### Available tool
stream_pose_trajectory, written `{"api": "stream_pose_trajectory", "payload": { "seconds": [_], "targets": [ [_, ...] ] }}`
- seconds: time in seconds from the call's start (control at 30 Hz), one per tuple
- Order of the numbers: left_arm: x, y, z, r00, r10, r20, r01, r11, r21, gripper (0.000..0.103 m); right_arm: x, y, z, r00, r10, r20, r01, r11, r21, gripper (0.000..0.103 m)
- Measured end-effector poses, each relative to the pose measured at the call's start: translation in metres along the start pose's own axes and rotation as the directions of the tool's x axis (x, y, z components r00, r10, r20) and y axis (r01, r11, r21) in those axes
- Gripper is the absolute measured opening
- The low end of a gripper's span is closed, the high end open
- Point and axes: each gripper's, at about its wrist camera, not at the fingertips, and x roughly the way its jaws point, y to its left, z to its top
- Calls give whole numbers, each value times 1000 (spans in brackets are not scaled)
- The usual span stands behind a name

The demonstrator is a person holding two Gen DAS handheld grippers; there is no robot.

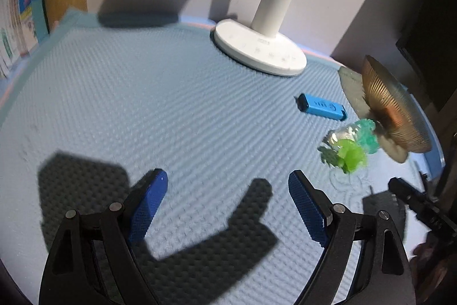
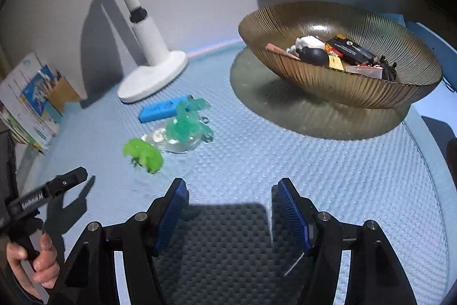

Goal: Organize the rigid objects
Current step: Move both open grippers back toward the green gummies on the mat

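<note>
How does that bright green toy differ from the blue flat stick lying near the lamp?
The green toy is lumpy and irregular; the blue stick is a flat, straight-edged bar. The toy is translucent lime green, the stick opaque sky blue with printed marks. The toy lies nearer the grippers, the stick closer to the lamp base. Both lie loose on the blue mat, outside the bowl.

We look steeply down from close above the pale blue dimpled surface (image 1: 171,93) along each tongs, both views sharing the white lamp base (image 1: 258,49) and the flat blue plastic stick (image 2: 161,110).
</note>
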Motion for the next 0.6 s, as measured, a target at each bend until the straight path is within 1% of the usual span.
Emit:
{"api": "stream_pose_trajectory", "payload": {
  "seconds": [0.07,0.1,0.13,0.2,0.27,0.33,0.37,0.47,0.53,0.6],
  "targets": [
    [3,-8,-1,1000,9,-7,-8,999,46,91,4,2,-1,1000,-28,-2,28,1000,-13,71],
    [5,-13,-2,999,31,-17,-30,997,70,91,7,3,-1,999,-36,-15,36,999,-20,79],
    [6,-17,-3,998,59,-18,-57,994,92,91,8,4,-1,999,-42,-20,41,999,-26,84],
    [9,-22,-4,995,92,-24,-88,989,120,92,10,8,-1,998,-62,-29,61,997,-48,86],
    [13,-25,-4,994,102,-34,-97,986,137,96,14,11,-2,995,-95,-42,92,993,-68,88],
    [15,-26,-4,994,105,-40,-98,984,146,98,18,15,-3,992,-119,-51,114,989,-90,94],
    [16,-27,-4,993,107,-41,-100,984,149,98,20,18,-3,990,-130,-59,123,987,-105,96],
    [14,-24,-4,993,107,-43,-99,983,152,99,23,20,-3,988,-142,-67,133,984,-121,99],
    [15,-24,-4,994,105,-43,-97,984,152,99,24,19,-3,988,-136,-73,126,984,-122,103],
    [15,-24,-4,993,106,-44,-98,983,153,99,25,19,-3,988,-130,-79,120,985,-124,103]
  ]
}}
